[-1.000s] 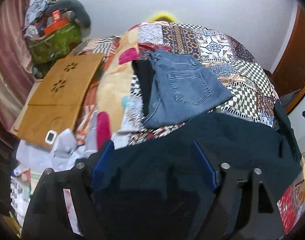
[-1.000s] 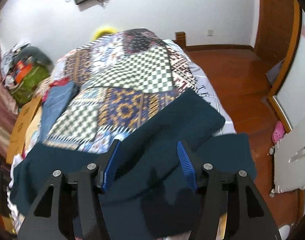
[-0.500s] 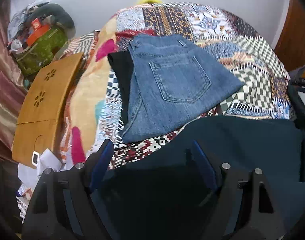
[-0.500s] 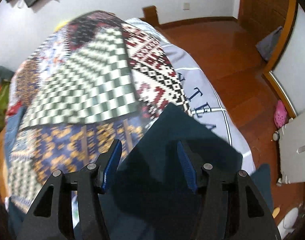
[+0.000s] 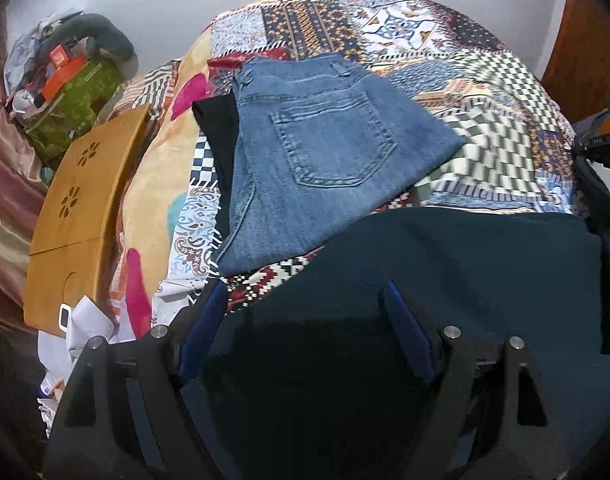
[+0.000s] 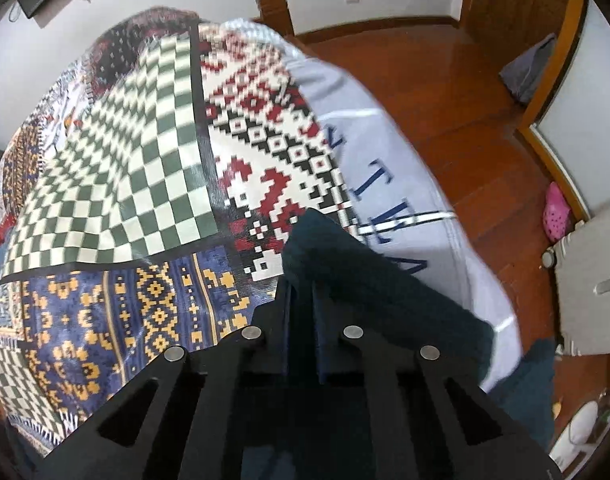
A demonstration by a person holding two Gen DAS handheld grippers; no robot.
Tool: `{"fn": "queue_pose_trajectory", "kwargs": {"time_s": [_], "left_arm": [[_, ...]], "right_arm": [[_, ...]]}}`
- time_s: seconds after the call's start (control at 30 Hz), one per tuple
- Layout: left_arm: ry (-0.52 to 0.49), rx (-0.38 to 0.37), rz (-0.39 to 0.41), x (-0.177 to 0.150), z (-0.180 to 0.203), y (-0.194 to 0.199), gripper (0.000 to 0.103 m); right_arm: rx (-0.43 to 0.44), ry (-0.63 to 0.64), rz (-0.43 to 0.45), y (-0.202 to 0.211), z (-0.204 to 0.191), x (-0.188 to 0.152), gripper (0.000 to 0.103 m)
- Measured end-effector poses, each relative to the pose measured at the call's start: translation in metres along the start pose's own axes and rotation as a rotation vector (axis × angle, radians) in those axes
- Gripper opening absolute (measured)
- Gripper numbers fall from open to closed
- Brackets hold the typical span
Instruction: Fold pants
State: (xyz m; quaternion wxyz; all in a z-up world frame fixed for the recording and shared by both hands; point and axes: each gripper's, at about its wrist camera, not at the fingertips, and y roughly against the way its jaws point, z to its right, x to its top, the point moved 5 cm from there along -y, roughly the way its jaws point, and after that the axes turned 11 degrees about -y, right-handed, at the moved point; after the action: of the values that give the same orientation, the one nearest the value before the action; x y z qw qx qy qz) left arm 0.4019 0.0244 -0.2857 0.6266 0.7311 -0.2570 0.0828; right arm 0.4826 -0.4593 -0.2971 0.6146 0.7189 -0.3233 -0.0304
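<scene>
Dark teal pants (image 5: 465,272) lie spread across the near end of the bed. My left gripper (image 5: 305,320) hovers low over them, tilted down, its blue pads (image 5: 201,328) wide apart with the dark cloth beneath and between them, not pinched. In the right wrist view the pants' end (image 6: 365,280) reaches the bed's right side. My right gripper (image 6: 303,292) is shut on that cloth, its two fingers pressed together with a fold of teal fabric rising from between them.
Folded blue jeans (image 5: 325,152) lie on a black garment (image 5: 221,136) on the patchwork bedspread (image 5: 485,128). A wooden lap tray (image 5: 77,208) and a pile of bags (image 5: 65,92) stand left of the bed. To the right are wooden floor (image 6: 465,100) and a pink slipper (image 6: 557,212).
Both grippers came down closer to the bed. The right jaws went from wide apart to closed on the teal cloth. The left jaws kept the same width.
</scene>
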Motion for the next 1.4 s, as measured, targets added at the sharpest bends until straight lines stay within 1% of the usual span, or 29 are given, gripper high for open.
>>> {"fn": "queue_pose_trajectory", "kwargs": {"time_s": [0.17,0.27,0.37,0.4,0.5,0.57,0.6,0.67,0.7,0.8,0.9,1.07,1.13,1.23,1.3,1.33,1.4], "left_arm": [[-0.048,-0.017,0.017,0.004,0.026,0.022,0.08],[-0.085,-0.053,0.025,0.007,0.05,0.036,0.08],[-0.125,-0.073,0.027,0.009,0.077,0.046,0.08],[-0.137,-0.079,0.029,0.009,0.085,0.048,0.08],[-0.168,-0.114,0.026,0.012,0.113,0.055,0.08],[-0.176,-0.138,0.016,0.013,0.129,0.056,0.08],[-0.179,-0.145,0.013,0.013,0.134,0.056,0.08],[-0.191,-0.164,0.007,0.012,0.149,0.057,0.08],[-0.197,-0.168,0.004,0.011,0.154,0.056,0.08],[-0.217,-0.166,-0.012,0.008,0.172,0.054,0.08],[-0.219,-0.177,-0.025,0.006,0.182,0.051,0.08],[-0.215,-0.18,-0.033,0.002,0.185,0.049,0.08],[-0.205,-0.187,-0.033,0.0,0.184,0.048,0.08],[-0.189,-0.191,-0.021,-0.002,0.18,0.052,0.08],[-0.18,-0.189,-0.007,-0.003,0.176,0.056,0.08],[-0.174,-0.187,0.003,-0.003,0.173,0.06,0.08],[-0.16,-0.177,0.031,-0.003,0.165,0.068,0.08]], "right_arm": [[0.039,-0.001,0.082,0.059,0.018,0.01,0.008],[0.082,-0.01,0.152,0.112,0.033,0.02,0.008],[0.133,-0.008,0.219,0.159,0.045,0.031,0.008],[0.145,-0.007,0.236,0.17,0.045,0.033,0.008],[0.197,0.004,0.307,0.218,0.063,0.039,0.008],[0.208,0.014,0.331,0.225,0.055,0.038,0.008],[0.209,0.017,0.339,0.232,0.064,0.037,0.008],[0.202,0.023,0.337,0.225,0.071,0.032,0.008],[0.187,0.026,0.325,0.22,0.082,0.028,0.008],[0.163,0.008,0.27,0.198,0.104,0.015,0.008],[0.131,-0.002,0.215,0.175,0.129,-0.006,0.008],[0.078,-0.019,0.133,0.147,0.16,-0.043,0.008],[0.047,-0.015,0.104,0.144,0.178,-0.054,0.008],[-0.004,-0.003,0.057,0.134,0.192,-0.073,0.01],[-0.038,0.003,0.022,0.132,0.201,-0.082,0.016],[-0.063,0.005,-0.003,0.131,0.204,-0.086,0.021],[-0.129,0.021,-0.006,0.135,0.209,-0.09,0.022]]}}
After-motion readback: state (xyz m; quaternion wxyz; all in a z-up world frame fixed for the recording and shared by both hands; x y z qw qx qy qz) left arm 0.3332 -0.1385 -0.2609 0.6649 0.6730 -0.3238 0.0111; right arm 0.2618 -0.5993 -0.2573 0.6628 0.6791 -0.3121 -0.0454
